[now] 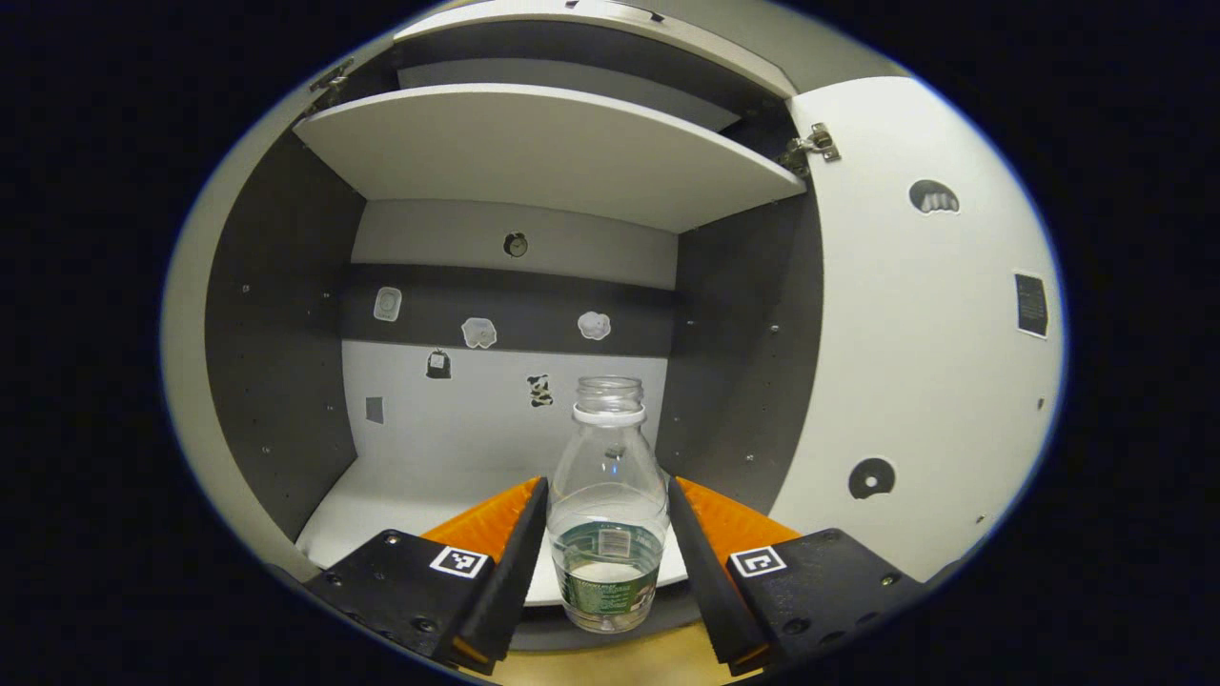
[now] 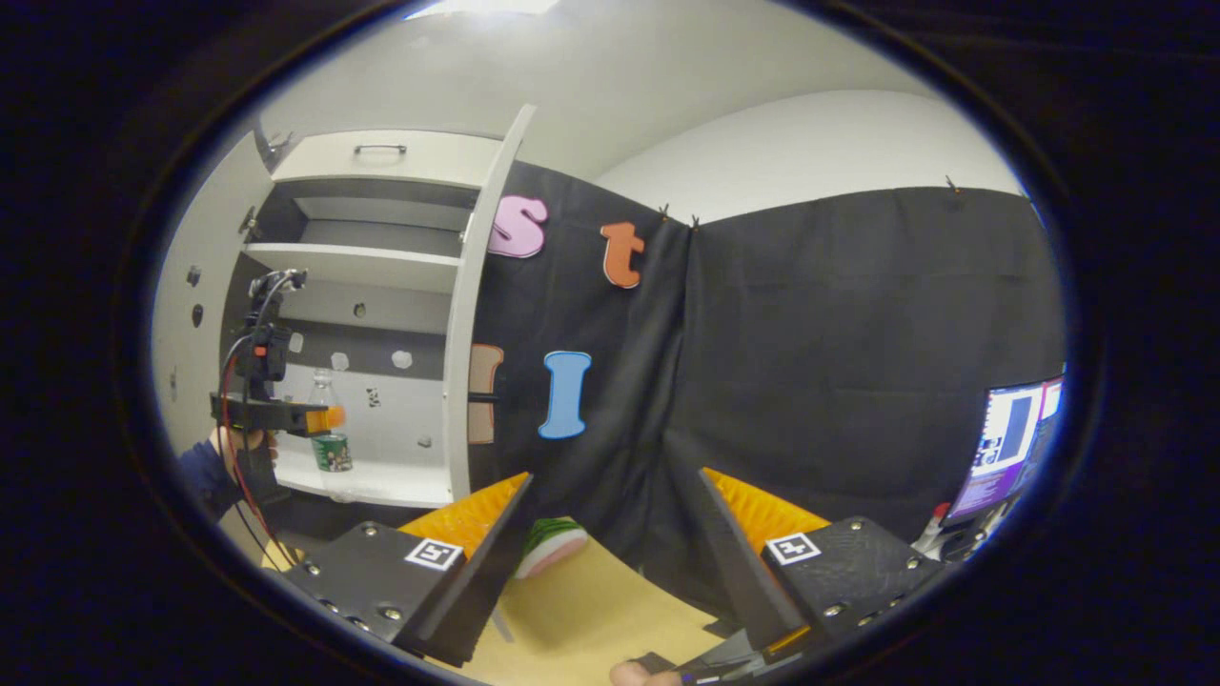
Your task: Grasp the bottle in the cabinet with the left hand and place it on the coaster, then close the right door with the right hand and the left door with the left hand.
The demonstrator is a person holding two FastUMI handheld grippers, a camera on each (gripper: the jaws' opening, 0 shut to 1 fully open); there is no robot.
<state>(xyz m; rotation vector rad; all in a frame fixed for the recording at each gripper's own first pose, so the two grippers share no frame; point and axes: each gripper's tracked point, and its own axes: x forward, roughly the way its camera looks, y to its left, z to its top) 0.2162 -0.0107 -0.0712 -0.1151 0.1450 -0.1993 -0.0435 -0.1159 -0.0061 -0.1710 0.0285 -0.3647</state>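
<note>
A clear, capless plastic bottle with a green label and a little water stands upright between my left gripper's fingers, which press on both its sides at the front edge of the cabinet's lower shelf. In the right gripper view, the same bottle and left gripper are far off at the left, held by a hand. My right gripper is open with nothing between its fingers, over a wooden table. A round green, white and pink coaster lies just beyond its left finger. Both cabinet doors stand open: the right door and the left door.
The cabinet has an upper shelf and small stickers on its back wall. In the right gripper view the right door is seen edge-on against the black cloth wall. A lit screen stands at the far right. The wooden table lies below.
</note>
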